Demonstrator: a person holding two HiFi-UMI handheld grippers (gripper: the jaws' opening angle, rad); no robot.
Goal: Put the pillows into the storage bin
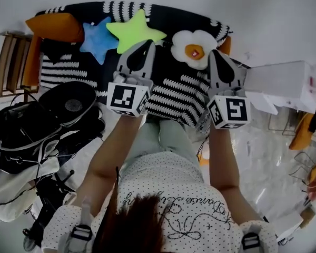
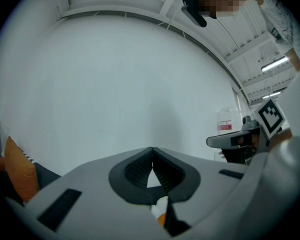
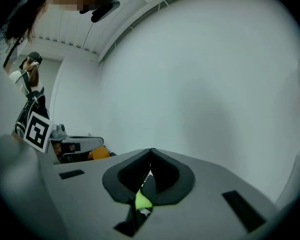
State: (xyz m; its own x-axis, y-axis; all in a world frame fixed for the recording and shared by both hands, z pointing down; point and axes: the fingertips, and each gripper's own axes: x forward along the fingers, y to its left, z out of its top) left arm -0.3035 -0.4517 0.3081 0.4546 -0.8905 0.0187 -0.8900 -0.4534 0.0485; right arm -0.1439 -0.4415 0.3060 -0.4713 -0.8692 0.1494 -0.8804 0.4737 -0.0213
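Both tools are shut tight with nothing between the jaws. My left tool (image 1: 147, 44) sits at upper centre of the head view, its tip overlapping the green star (image 1: 132, 29), and my right tool (image 1: 214, 51) is just right of the egg pillow (image 1: 192, 49). The blue star (image 1: 97, 40) and orange pillow (image 1: 52, 26) lie upper left on the sofa (image 1: 174, 96). The bin (image 1: 284, 83) stands at the right edge.
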